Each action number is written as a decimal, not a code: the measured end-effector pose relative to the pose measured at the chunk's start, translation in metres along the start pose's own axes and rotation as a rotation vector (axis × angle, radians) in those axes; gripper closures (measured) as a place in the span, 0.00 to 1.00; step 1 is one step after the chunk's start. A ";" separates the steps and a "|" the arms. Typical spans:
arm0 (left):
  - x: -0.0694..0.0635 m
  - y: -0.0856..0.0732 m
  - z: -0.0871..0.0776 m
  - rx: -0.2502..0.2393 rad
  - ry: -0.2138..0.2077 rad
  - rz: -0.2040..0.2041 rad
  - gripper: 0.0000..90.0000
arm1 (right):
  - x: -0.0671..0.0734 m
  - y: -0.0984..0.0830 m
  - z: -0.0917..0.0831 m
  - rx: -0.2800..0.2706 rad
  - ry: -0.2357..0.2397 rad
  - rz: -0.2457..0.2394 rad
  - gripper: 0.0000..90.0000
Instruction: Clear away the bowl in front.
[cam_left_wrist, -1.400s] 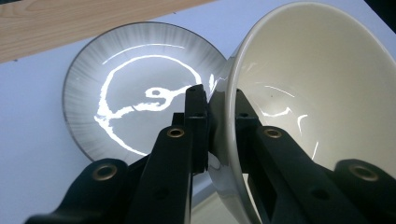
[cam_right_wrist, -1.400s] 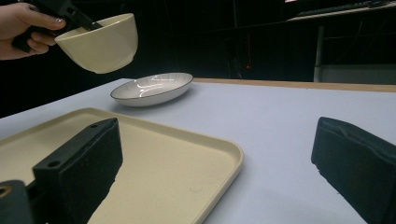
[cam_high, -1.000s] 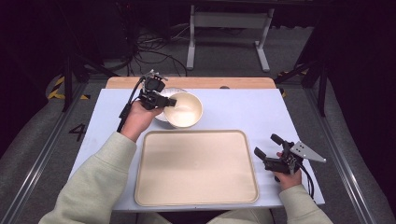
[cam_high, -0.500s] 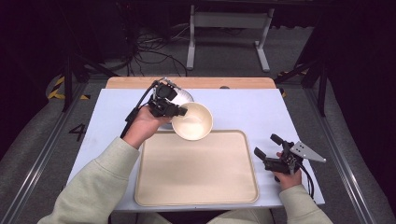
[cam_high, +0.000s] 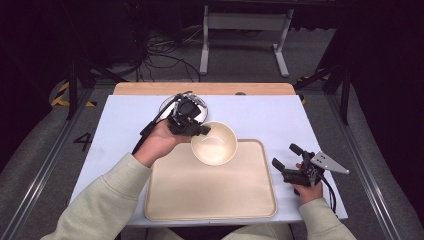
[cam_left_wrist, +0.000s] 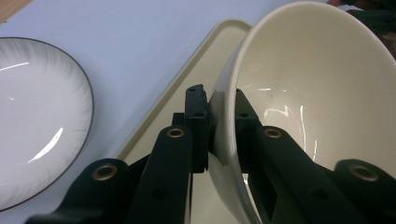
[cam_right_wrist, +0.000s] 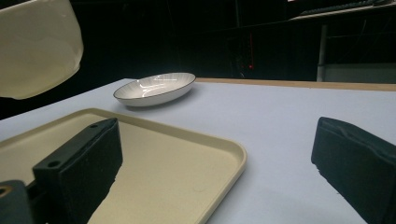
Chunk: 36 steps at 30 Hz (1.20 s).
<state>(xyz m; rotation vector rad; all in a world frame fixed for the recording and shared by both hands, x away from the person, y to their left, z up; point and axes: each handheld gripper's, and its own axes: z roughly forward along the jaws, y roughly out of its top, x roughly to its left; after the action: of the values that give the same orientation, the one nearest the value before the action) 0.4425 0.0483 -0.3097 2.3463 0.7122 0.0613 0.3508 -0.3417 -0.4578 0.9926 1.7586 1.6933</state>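
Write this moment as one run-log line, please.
left gripper: shut on rim of glossy cream bowl, held above beige tray | right gripper: open, idle | dark-rimmed white plate: on table

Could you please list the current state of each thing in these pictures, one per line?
Bowl: lifted off the table, pinched at its rim, empty.
Left tool: shut on the bowl's rim.
Right tool: open, holding nothing, beside the tray.
Tray: flat on the table, empty.
Plate: resting on the table, empty.
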 end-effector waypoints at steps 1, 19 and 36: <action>-0.001 0.000 0.001 0.004 -0.006 0.008 0.92 | 0.000 0.000 0.000 0.000 0.000 0.000 0.03; -0.016 -0.006 0.027 0.114 -0.062 0.104 0.92 | 0.000 0.000 0.000 0.000 0.002 0.001 0.03; -0.020 -0.015 0.055 0.211 -0.043 0.108 0.92 | 0.000 0.000 0.000 0.000 0.003 0.001 0.03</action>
<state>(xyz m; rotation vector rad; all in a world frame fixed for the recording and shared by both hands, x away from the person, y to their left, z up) 0.4310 0.0149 -0.3582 2.5786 0.5956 -0.0172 0.3509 -0.3420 -0.4579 0.9917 1.7600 1.6965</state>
